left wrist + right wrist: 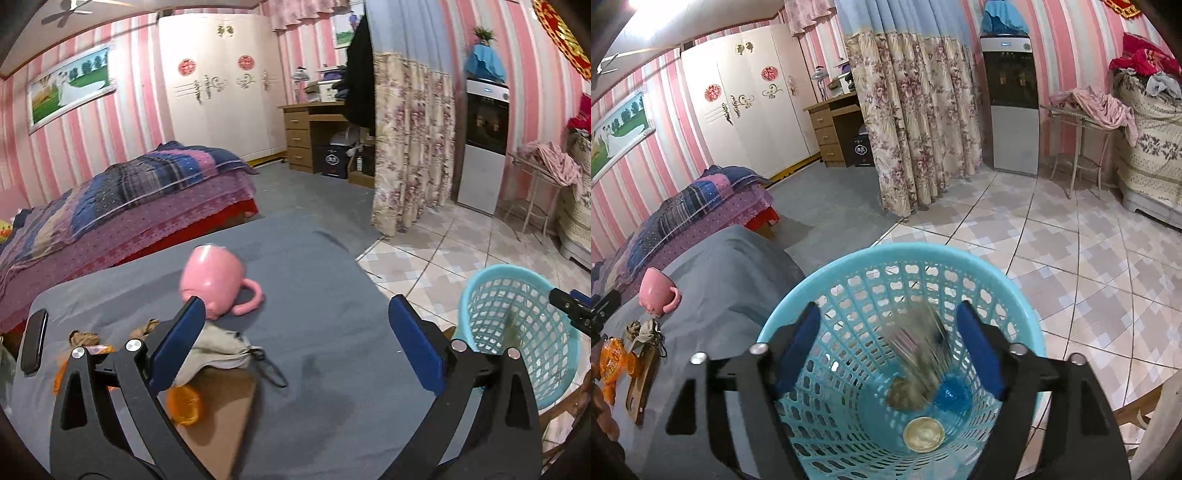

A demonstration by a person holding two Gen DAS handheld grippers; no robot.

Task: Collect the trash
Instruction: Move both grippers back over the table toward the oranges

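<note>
Two claws gape empty: right claw (888, 354) over blue basket (1008, 291) off counter (314, 280) edge; blurred wad (916, 365) between jaws untouched; left claw (295, 343), wrappers (184, 404) at 8 o'clock

A mug (212, 284) lies on its side on the desk (332, 332), wrappers (613, 363) nearer; right of the desk stands a basket (798, 306) holding crumpled trash (916, 369) and a lid (923, 434)

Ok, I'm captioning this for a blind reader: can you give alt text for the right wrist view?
The open right gripper hangs over a blue mesh basket, and a blurred scrap of trash sits between its fingers, inside the basket above a round lid. To the left a pink mug lies on a grey-covered table, with tiled floor to the right.
</note>
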